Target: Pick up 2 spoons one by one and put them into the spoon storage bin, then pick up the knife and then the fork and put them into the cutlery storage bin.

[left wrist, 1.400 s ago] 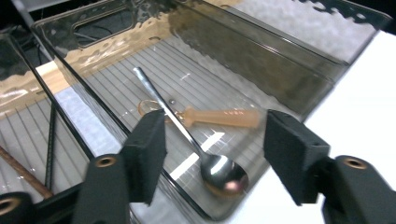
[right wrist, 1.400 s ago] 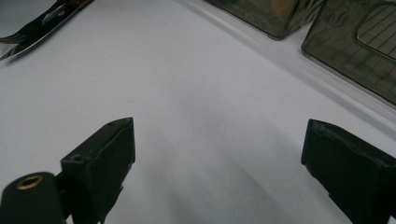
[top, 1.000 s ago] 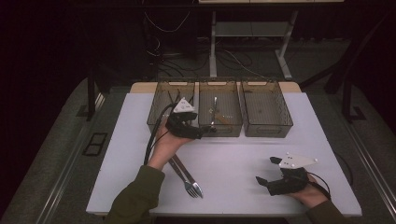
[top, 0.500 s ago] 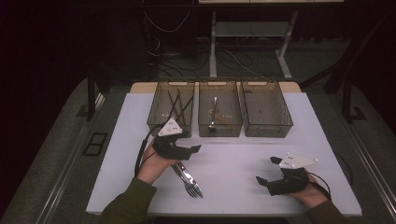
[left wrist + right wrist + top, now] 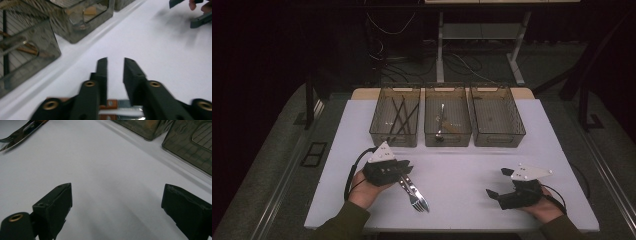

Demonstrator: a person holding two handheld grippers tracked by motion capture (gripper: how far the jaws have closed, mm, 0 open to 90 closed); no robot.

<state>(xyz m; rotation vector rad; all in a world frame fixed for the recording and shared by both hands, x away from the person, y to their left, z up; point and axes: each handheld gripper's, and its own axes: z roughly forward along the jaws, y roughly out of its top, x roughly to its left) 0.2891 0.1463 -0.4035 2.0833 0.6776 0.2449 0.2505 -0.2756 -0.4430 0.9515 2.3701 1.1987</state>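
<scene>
Two or three pieces of metal cutlery (image 5: 416, 196), forks among them, lie together on the white table (image 5: 462, 170) at the front left. My left gripper (image 5: 408, 167) hovers low over their handles, pointing right. In the left gripper view its jaws (image 5: 115, 60) have just been closing to a narrow gap, with bare table between the tips and a brown handle (image 5: 111, 103) crossing beneath their base. My right gripper (image 5: 498, 182) rests at the front right, open wide with nothing between its fingers (image 5: 117, 186). The fork tines (image 5: 15, 136) show at that view's top left.
Three clear bins stand in a row at the back. The left bin (image 5: 379, 134) holds dark sticks (image 5: 399, 112), the middle bin (image 5: 432, 136) a utensil (image 5: 441, 119), and the right bin (image 5: 513, 135) looks nearly bare. The other gripper (image 5: 200, 20) shows far off.
My left hand has drawn back from the left bin toward the front and sunk over the cutlery. Its jaws now stand closer together. The right hand has kept still.
</scene>
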